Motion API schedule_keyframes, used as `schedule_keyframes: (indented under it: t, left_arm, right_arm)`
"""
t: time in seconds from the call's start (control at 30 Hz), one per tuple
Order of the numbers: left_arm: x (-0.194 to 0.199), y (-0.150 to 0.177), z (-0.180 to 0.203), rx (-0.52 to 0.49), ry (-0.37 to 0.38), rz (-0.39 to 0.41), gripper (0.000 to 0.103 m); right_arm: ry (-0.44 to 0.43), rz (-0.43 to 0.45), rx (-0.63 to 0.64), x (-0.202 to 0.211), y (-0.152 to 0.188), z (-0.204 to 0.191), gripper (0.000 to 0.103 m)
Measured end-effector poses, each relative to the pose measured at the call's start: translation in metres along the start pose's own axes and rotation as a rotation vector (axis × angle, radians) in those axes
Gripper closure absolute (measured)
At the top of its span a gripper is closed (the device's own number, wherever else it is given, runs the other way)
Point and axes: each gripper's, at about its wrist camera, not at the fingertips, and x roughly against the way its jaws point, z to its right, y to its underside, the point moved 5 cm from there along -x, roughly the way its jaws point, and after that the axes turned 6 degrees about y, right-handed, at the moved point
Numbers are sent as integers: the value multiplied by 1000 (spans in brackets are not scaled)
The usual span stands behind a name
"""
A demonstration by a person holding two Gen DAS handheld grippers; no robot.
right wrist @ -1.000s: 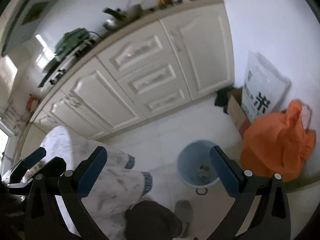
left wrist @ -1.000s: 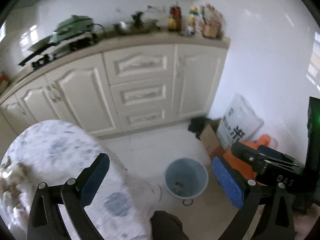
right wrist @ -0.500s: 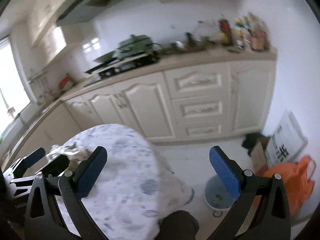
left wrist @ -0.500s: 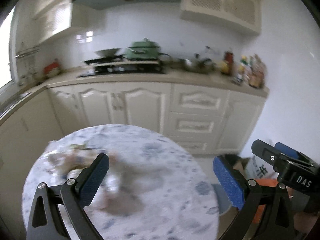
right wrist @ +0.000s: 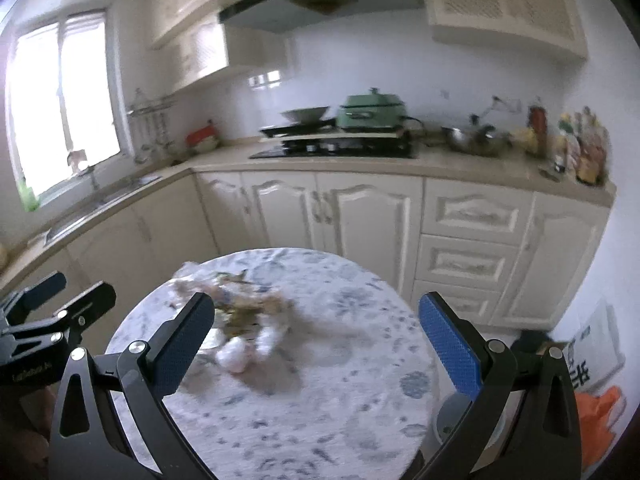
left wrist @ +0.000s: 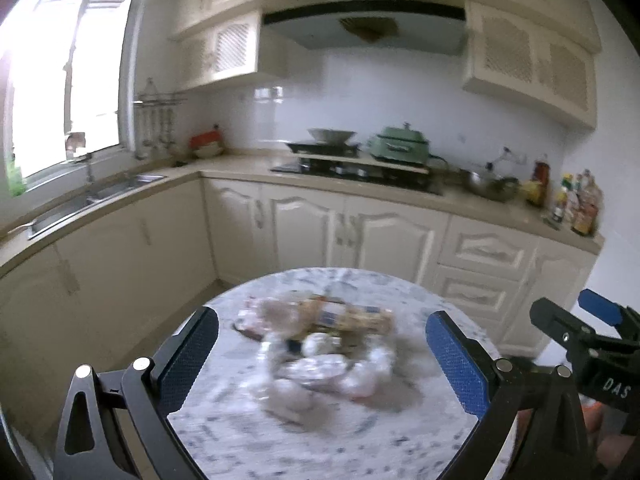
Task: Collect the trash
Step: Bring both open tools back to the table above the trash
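Hovering over a round table (left wrist: 420, 312), left gripper (left wrist: 322, 354) and right gripper (right wrist: 316, 334): both spread wide, holding nothing. Trash (left wrist: 320, 352): blurred heap of wrappers and crumpled paper, mid-table, straight ahead of the left gripper. Advice: lower slowly, take one piece at a time, pinch its bulk. Bin (right wrist: 452, 420): on the floor, right of the table. Writing: "DAS" on the right gripper's body; bag print illegible.

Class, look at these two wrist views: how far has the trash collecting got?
Done: nothing that these views show. In hand: nothing; the left gripper and right gripper both hang over the table with jaws open and empty. Left: the whole blurred trash pile still lies on the table, away from the bin beside it.
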Motion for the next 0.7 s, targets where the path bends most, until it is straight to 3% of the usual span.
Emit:
schedule_keyframes:
  t: [0.37,0.63,0.7]
  left_arm:
    - [54,31,-8,54,-84,26,1]
    - [55,51,-16,97,-106,-25,1]
    - [43,43,-24,108,-103,-45,1]
  right_arm:
    - [-73,12,104,16,7,-57,0]
    - [-92,-23,132,3,13,-67,0]
    - [-91,-40,138,-5,16,-68,0]
